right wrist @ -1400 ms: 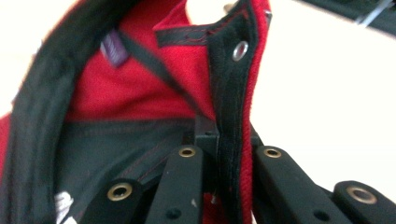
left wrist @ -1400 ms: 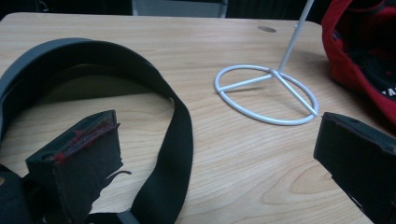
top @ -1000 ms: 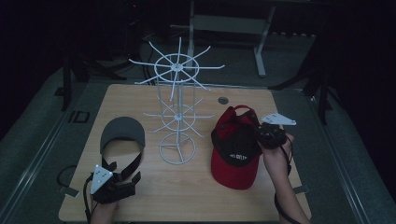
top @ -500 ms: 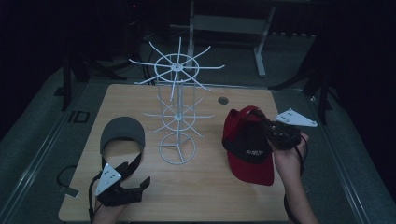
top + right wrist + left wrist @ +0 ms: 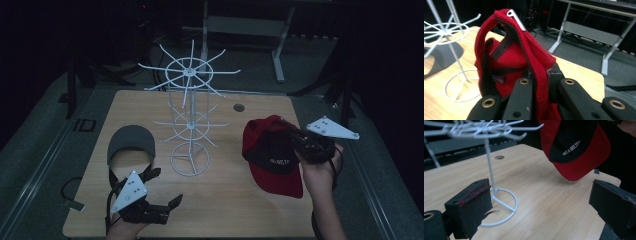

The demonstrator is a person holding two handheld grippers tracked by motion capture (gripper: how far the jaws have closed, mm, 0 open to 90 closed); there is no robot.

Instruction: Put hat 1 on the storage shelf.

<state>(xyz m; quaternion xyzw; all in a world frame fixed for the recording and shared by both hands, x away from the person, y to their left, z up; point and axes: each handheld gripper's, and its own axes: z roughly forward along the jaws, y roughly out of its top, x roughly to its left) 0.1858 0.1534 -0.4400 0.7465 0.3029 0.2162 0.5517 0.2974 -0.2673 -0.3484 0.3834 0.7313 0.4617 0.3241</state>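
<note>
A red cap [image 5: 272, 155] with a black front panel hangs above the table's right side, held by my right gripper [image 5: 300, 145], which is shut on its rear edge. In the right gripper view the red fabric [image 5: 534, 62] is pinched between the jaws, with a metal buckle [image 5: 515, 17] at the top. The left gripper view has the cap [image 5: 576, 147] lifted off the wood. My left gripper [image 5: 162, 187] hovers open near the front left of the table, with nothing between its pads [image 5: 471, 207]. A white wire rack [image 5: 190, 115] stands mid-table.
A grey visor cap [image 5: 131, 142] lies on the wooden table [image 5: 235, 200] left of the rack's ring base [image 5: 189, 160]. A small round hole [image 5: 239, 107] sits in the tabletop at the back. Dark floor and a metal frame [image 5: 245, 25] lie beyond.
The right gripper has lifted the red cap off the table and carried it up and rightward. The left gripper has risen and shifted slightly, still open.
</note>
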